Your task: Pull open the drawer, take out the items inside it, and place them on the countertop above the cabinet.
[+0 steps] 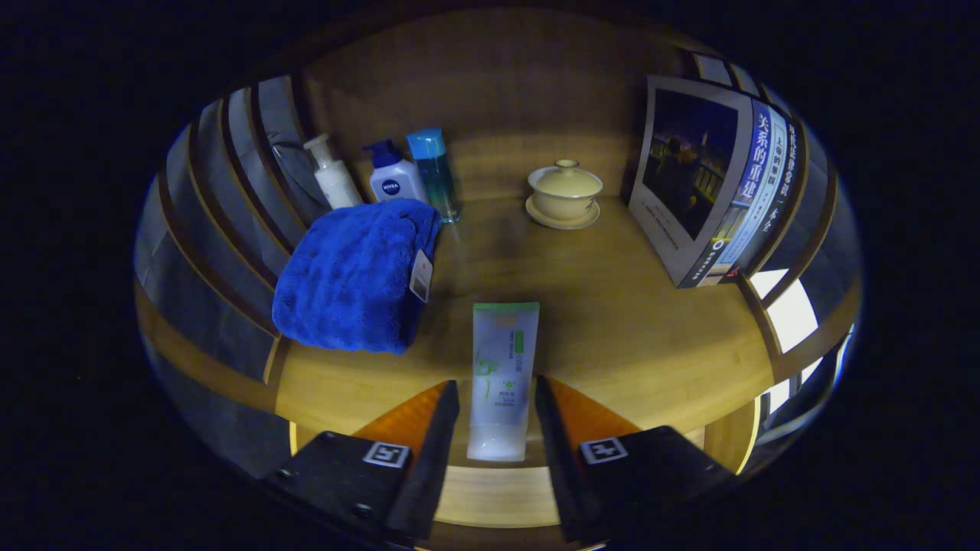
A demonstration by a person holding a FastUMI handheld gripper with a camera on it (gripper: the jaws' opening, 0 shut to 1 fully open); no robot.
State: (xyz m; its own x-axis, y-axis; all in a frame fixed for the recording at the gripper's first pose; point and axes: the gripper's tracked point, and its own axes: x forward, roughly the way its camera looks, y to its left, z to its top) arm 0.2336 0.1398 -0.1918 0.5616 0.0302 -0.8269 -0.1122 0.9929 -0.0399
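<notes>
We see a white squeeze tube (pixel 501 379) with a pale green band at its crimped far end and green print down its smooth plastic face, its rounded cap end pointing toward us. It lies flat on the wooden desk (pixel 612 329), lengthwise between the two fingers of the hand-held gripper (pixel 498 425). The fingers stand spread on either side of the tube with a narrow gap on each side, so the hand-held gripper is released and presses on nothing.

Just beyond the left finger sits a folded blue towel (pixel 356 275), thick and plush, with a small paper tag (pixel 420 276) hanging at its edge. Behind it, against the wooden back wall, stand a white pump bottle (pixel 334 177), a white bottle with a dark blue pump (pixel 393 176) and a clear blue bottle with a blue cap (pixel 434 172). Farther right rests a cream lidded ceramic cup on its saucer (pixel 565 195), glossy and round. A glossy book (pixel 708 180) leans upright at the right side.
</notes>
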